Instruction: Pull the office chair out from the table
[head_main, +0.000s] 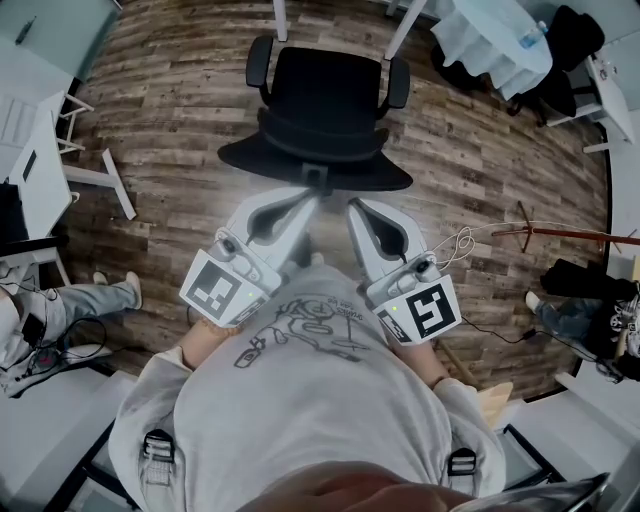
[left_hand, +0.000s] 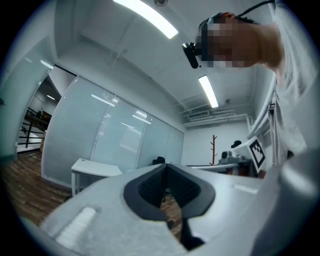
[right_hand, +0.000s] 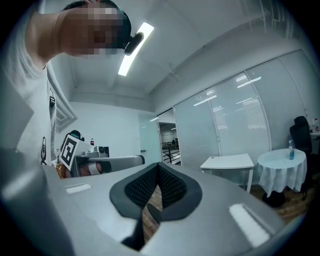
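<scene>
Chair (head_main: 325, 110): black, matt; seat looks cloth-covered, armrests smooth plastic with a slight gloss.
Floor (head_main: 170, 110): wood-look planks, brown-grey, faint sheen.
Left claw (head_main: 311, 197) and right claw (head_main: 352, 204): smooth matt pale-grey plastic shells; pads (right_hand: 138, 188) black, finely ribbed, rubbery-looking.
Shirt (head_main: 300, 400): grey cloth, matt, soft folds.
Tablecloth (right_hand: 280, 165): pale draped fabric.
Partition (left_hand: 100, 135): frosted glass, smooth, slightly reflective.
</scene>
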